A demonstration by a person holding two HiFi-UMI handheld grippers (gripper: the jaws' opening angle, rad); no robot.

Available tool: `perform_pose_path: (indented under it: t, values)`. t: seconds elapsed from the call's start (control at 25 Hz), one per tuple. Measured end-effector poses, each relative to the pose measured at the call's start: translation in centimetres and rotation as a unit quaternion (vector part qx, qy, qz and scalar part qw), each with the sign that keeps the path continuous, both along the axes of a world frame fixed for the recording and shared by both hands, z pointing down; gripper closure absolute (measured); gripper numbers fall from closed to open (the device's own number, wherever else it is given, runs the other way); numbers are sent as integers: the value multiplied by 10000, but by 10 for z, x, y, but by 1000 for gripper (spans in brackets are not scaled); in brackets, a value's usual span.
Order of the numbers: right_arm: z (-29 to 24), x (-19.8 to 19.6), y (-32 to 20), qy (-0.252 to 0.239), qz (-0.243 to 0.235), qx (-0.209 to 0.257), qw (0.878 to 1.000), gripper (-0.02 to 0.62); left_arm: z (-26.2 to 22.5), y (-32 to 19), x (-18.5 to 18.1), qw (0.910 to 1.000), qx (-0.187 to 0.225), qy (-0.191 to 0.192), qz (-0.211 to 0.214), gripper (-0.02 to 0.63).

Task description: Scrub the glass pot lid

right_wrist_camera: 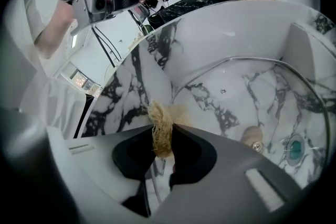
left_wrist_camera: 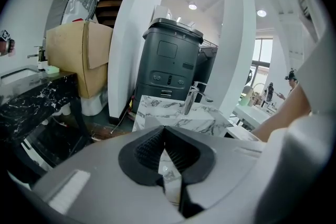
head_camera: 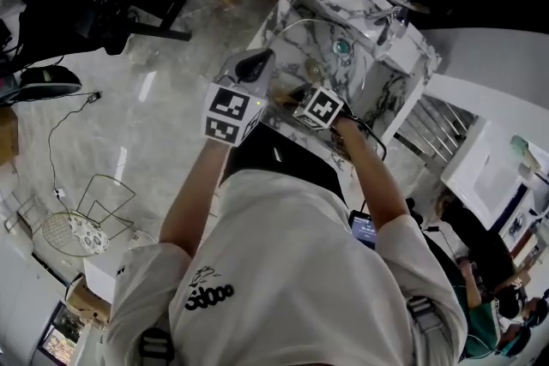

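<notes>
The glass pot lid [right_wrist_camera: 247, 97] lies in the marble sink [right_wrist_camera: 131, 81], its metal rim curving across the basin and its pale knob [right_wrist_camera: 253, 136] near the lower right. My right gripper [right_wrist_camera: 164, 136] is shut on a tan fibre scrubber [right_wrist_camera: 160, 123], just over the lid's near edge. In the head view the lid's rim [head_camera: 319, 21] arcs over the basin, with the right gripper [head_camera: 302, 95] at its near side. Up at the sink's left edge, my left gripper [head_camera: 260, 62] points out into the room. Its jaws [left_wrist_camera: 164, 136] are shut, with nothing visible between them.
A teal drain plug [right_wrist_camera: 295, 148] shows through the glass; it sits mid-basin [head_camera: 342, 47]. A chrome tap [left_wrist_camera: 190, 98] stands on the marble top. Beyond it are a dark bin [left_wrist_camera: 170, 65] and a cardboard box [left_wrist_camera: 79, 57]. A wire basket [head_camera: 81, 223] rests on the floor.
</notes>
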State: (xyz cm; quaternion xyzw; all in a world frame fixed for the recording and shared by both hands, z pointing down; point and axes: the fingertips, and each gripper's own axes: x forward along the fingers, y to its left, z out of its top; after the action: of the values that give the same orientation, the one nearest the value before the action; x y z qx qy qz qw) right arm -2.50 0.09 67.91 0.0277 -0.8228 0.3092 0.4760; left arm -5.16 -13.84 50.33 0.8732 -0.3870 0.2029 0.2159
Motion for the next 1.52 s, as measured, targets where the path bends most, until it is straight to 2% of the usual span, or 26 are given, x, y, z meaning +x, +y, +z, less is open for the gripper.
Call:
perform_pose_path:
  t: [0.16, 0.4, 0.8, 1.04, 1.52]
  values:
    - [-1, 10, 12, -99, -195, -207, 9995, 541, 2, 5, 5, 9999, 58, -31, -107, 606]
    - [-1, 37, 38, -50, -811, -542, 9952, 542, 1, 11, 19, 9998, 135, -29, -148, 606]
    - [1, 88, 48, 598, -1526, -735, 9837, 541, -4, 9, 31, 9998, 191, -53, -67, 606]
    - [1, 125, 43, 862, -1512, -802, 9815, 543, -6, 4, 40, 9997, 228, -44, 56, 606]
    - [7, 170, 7, 1550, -1258, -377, 9791, 543, -2, 4, 48, 9995, 178, -50, 239, 606]
